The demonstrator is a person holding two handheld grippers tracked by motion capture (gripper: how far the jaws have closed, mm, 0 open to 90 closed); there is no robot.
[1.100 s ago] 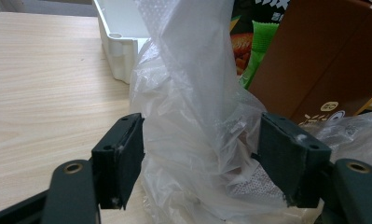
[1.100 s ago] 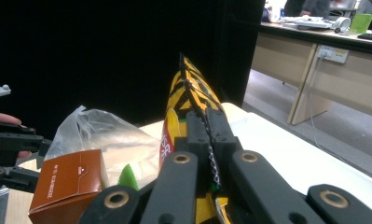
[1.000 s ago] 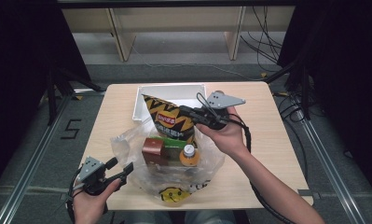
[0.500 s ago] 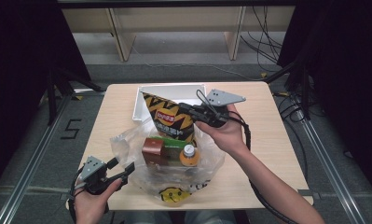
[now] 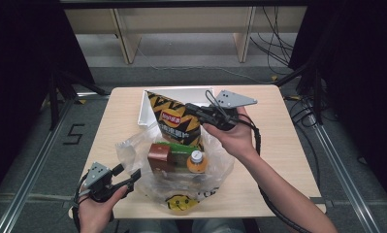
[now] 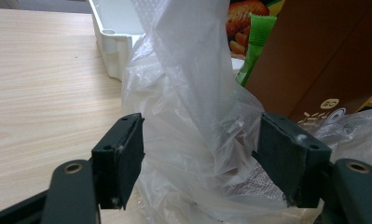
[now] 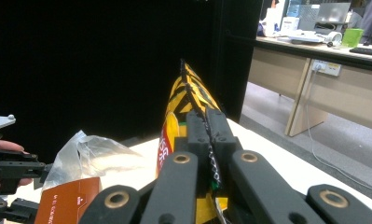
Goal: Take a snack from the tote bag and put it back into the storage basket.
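Note:
A yellow-and-black chip bag (image 5: 174, 119) stands tilted over the mouth of a clear plastic bag (image 5: 133, 150) at mid table. My right gripper (image 5: 190, 109) is shut on the chip bag's upper edge; in the right gripper view the jaws (image 7: 206, 122) pinch its crimped seam (image 7: 190, 88). Inside the plastic bag lie a brown carton (image 5: 161, 154) and an orange bottle (image 5: 197, 161). My left gripper (image 5: 129, 175) sits at the bag's near left side. Its jaws (image 6: 204, 158) are open, with a bunched fold of the plastic (image 6: 193, 93) between the pads, which do not press on it.
A white tray (image 5: 147, 104) stands at the table's back, behind the chip bag. Bare wood lies to the left (image 5: 113, 121) and right (image 5: 273, 136) of the bag. The table's front edge runs close under the plastic bag. A person's forearms come in from below.

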